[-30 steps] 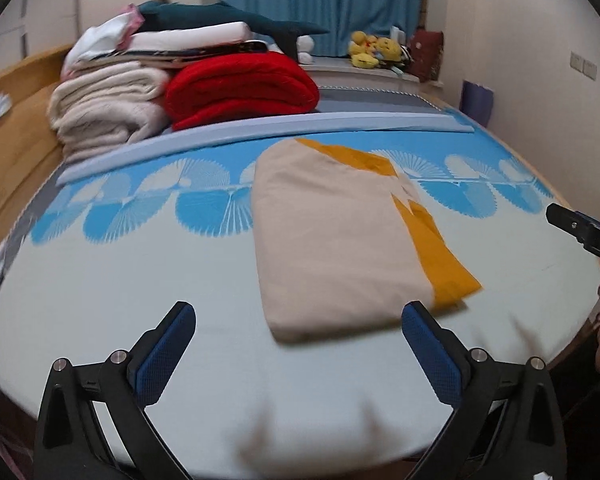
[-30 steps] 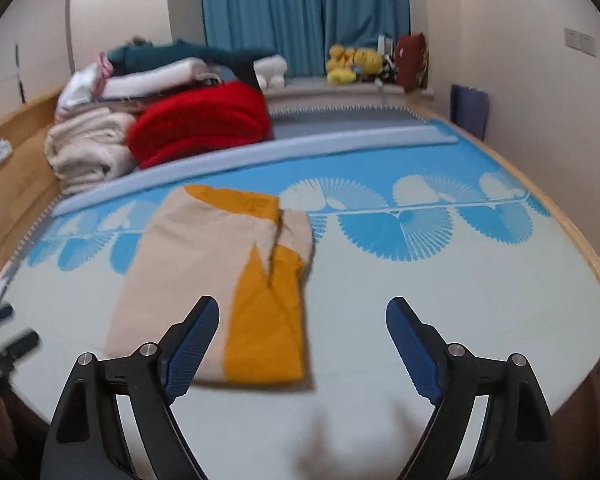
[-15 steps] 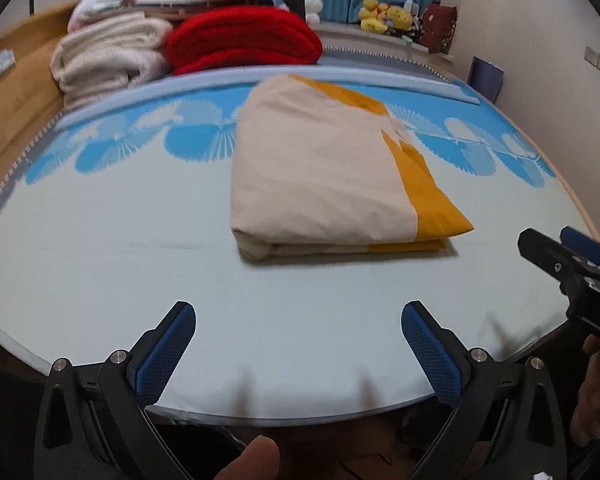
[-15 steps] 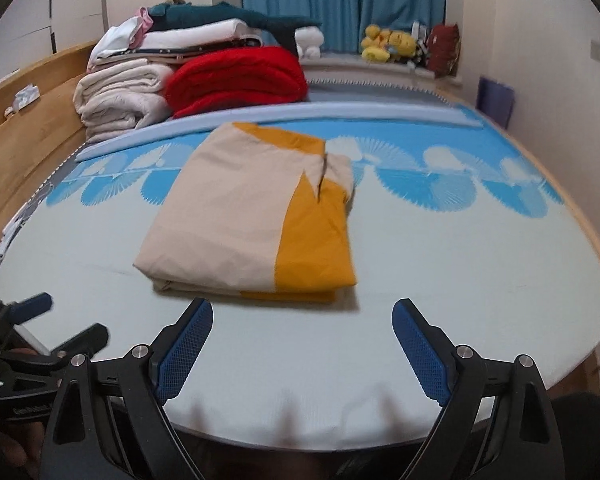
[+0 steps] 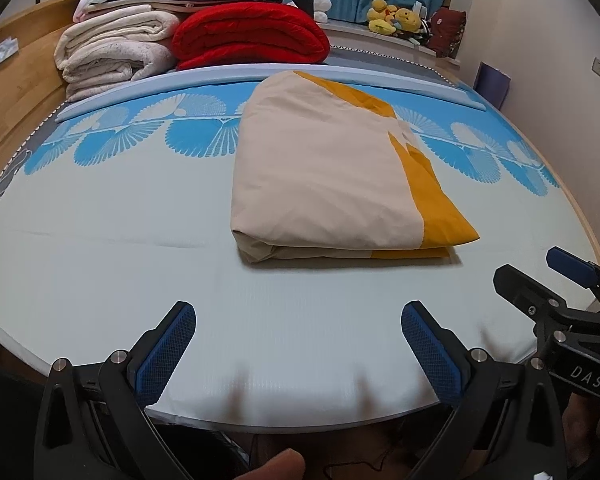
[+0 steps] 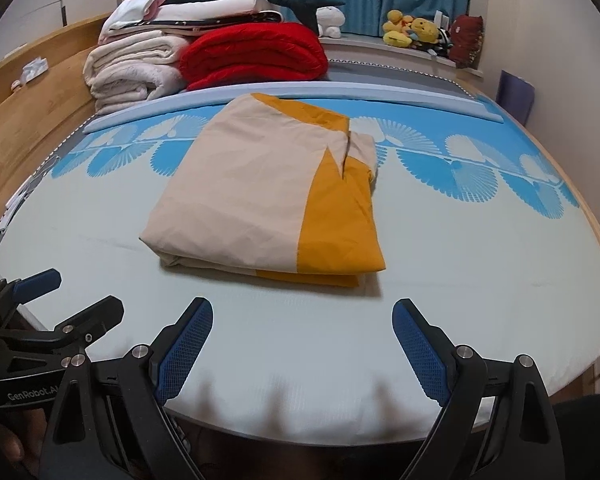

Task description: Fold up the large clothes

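Left wrist view: folded cloth (image 5: 324,172) flat on bed (image 5: 100,264), far of left gripper (image 5: 298,344), jaws spread, empty. Right gripper (image 6: 302,344) likewise agape, empty, near cloth (image 6: 260,196).

Both wrist cameras sit low at the bed's (image 5: 100,216) near edge — facing across it.

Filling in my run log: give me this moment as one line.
left claw: open, empty | right claw: open, empty | cloth: folded, flat on bed | both claws near the bed's front edge, apart from cloth
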A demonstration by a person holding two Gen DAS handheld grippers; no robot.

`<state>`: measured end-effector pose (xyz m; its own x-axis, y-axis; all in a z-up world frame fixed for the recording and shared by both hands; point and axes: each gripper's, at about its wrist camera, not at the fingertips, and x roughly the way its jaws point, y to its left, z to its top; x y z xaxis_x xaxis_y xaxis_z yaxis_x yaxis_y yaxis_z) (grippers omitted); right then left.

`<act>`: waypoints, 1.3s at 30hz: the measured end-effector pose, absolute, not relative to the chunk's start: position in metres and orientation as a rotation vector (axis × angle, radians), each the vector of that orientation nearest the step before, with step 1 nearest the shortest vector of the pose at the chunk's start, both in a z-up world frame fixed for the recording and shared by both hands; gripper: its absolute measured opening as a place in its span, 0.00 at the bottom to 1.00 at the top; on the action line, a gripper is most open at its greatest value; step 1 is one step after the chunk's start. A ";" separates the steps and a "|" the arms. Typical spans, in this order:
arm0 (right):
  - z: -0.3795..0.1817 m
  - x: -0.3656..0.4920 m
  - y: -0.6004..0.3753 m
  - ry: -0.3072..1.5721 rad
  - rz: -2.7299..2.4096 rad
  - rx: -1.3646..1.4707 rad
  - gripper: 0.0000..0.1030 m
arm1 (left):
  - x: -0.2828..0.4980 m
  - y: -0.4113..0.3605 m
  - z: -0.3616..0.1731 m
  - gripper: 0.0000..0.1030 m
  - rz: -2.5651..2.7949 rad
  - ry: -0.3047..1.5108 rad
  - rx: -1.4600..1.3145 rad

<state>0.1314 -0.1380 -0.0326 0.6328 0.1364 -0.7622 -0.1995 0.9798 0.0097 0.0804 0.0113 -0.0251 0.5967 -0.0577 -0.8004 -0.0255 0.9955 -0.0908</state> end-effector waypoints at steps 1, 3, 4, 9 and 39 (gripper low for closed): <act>-0.033 0.131 -0.137 0.864 0.194 -0.079 0.89 | 0.081 0.011 -0.026 0.99 -0.020 0.933 -0.095; -0.033 0.132 -0.135 0.866 0.198 -0.079 0.89 | 0.081 0.011 -0.026 0.99 -0.019 0.932 -0.092; -0.034 0.132 -0.134 0.867 0.200 -0.079 0.89 | 0.081 0.011 -0.026 0.99 -0.019 0.931 -0.094; -0.036 0.133 -0.129 0.871 0.205 -0.083 0.89 | 0.082 0.014 -0.027 0.99 -0.019 0.933 -0.100; -0.038 0.135 -0.127 0.876 0.205 -0.084 0.89 | 0.086 0.016 -0.031 0.99 -0.026 0.939 -0.100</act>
<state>0.1351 -0.1270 -0.0380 0.6223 0.1442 -0.7694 -0.2125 0.9771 0.0113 0.0857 0.0155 -0.0308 0.5906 -0.0656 -0.8043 -0.0214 0.9951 -0.0969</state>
